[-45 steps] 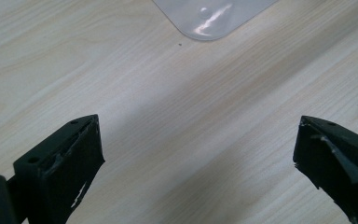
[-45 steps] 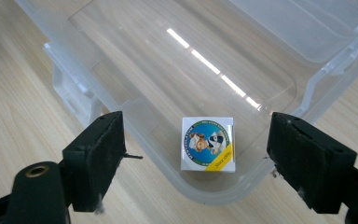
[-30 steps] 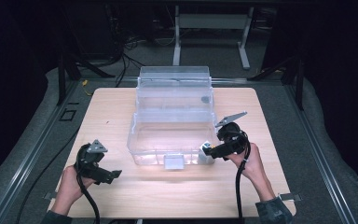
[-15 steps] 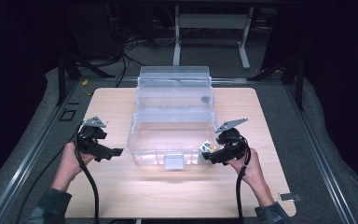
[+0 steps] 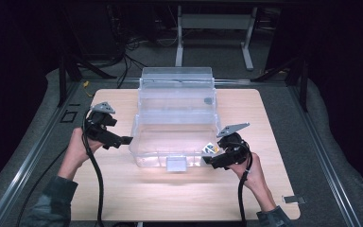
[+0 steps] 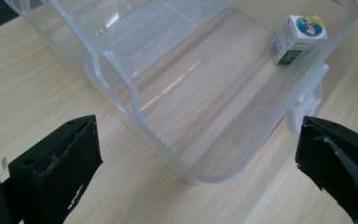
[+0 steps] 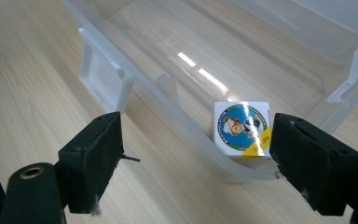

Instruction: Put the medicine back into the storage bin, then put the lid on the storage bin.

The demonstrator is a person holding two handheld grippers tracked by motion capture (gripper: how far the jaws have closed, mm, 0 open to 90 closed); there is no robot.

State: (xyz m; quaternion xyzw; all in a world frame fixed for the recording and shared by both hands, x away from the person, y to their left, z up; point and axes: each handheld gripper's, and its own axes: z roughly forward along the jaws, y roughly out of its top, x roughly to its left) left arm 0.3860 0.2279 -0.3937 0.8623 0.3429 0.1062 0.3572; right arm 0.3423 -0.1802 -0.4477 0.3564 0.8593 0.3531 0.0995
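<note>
At the near edge of the worktop (image 5: 179,198) the person's two hands bring the grippers in from either side of the clear plastic box (image 5: 175,142), a stance that suits working on it from both flanks. The right gripper (image 5: 209,162) sits low at the box's near right corner, jaws spread wide and gripping nothing, with the rim running between them; they frame the small printed carton (image 7: 242,128), which rests inside that corner just behind the wall, probably set there for packing. The left gripper (image 5: 127,140) hangs off the left wall, jaws wide and empty, seemingly ready to steady the box. Farther back the open lid (image 5: 177,87) stands up, leaving the interior free to reach.
</note>
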